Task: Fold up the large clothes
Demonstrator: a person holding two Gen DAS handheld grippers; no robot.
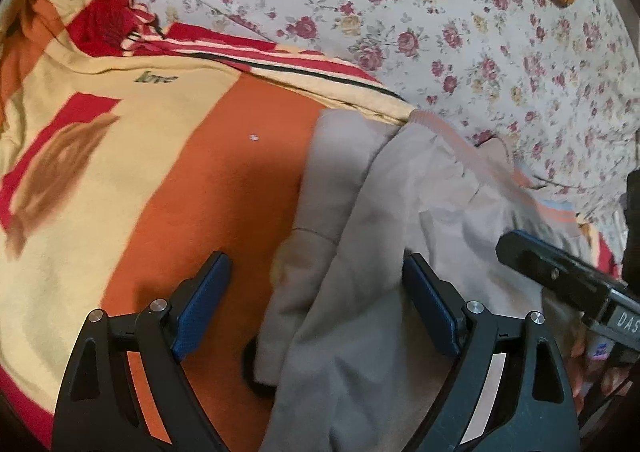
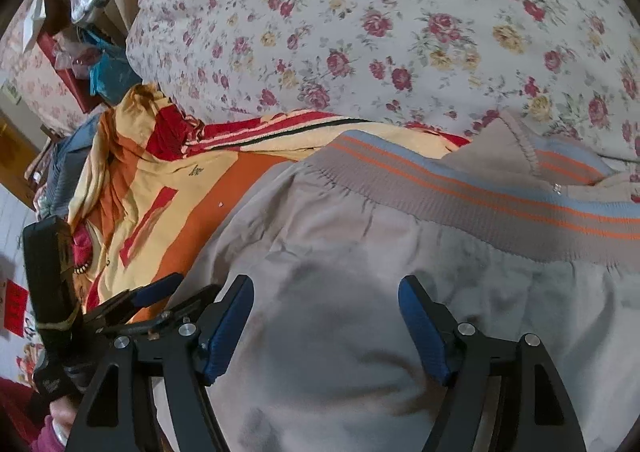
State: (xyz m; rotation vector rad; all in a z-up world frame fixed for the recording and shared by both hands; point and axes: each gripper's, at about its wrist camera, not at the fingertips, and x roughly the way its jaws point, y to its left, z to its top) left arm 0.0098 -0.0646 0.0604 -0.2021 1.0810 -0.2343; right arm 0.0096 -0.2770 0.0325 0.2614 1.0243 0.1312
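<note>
only the right wrist view shows the whole ribbed waistband (image 2: 480, 196) with orange and blue stripes on the pale grey fabric garment (image 2: 360, 332), plus cluttered shelves (image 2: 72, 36) at far left; the left wrist view shows the garment's bunched left edge (image 1: 360, 252) lying on a yellow, orange and red blanket (image 1: 120, 132) over a rose-print bedsheet (image 1: 440, 12). the left gripper (image 1: 316, 304) is spread wide above that edge, holding nothing. the right gripper (image 2: 326, 324) is spread wide over the cloth, holding nothing.
</note>
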